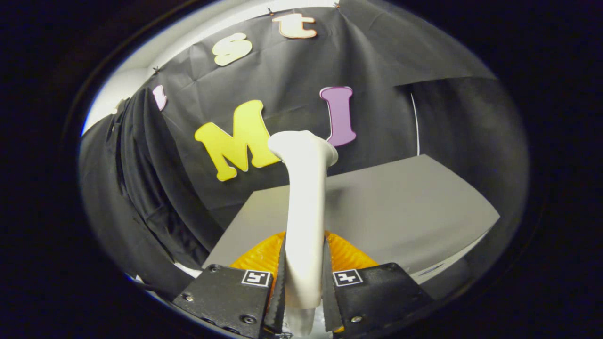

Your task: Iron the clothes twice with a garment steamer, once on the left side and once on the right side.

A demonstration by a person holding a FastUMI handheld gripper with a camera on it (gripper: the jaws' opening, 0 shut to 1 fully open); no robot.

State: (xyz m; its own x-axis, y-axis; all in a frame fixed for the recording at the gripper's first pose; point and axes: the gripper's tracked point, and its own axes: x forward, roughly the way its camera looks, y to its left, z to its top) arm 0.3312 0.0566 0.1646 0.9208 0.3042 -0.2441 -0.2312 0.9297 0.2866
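The white garment steamer (305,207) is standing upright between the fingers, its flared head at twelve o'clock above them. The gripper (304,287) is clamping its handle from both sides. The dark clothes (136,188) are hanging at nine o'clock, well apart from the head. Swinging that way, I judge, calls for keeping the handle from twisting over the grey table (400,207).

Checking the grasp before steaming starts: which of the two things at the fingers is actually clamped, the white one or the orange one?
The white steamer handle, pinched upright between both fingers; the orange ribbed piece lies behind.
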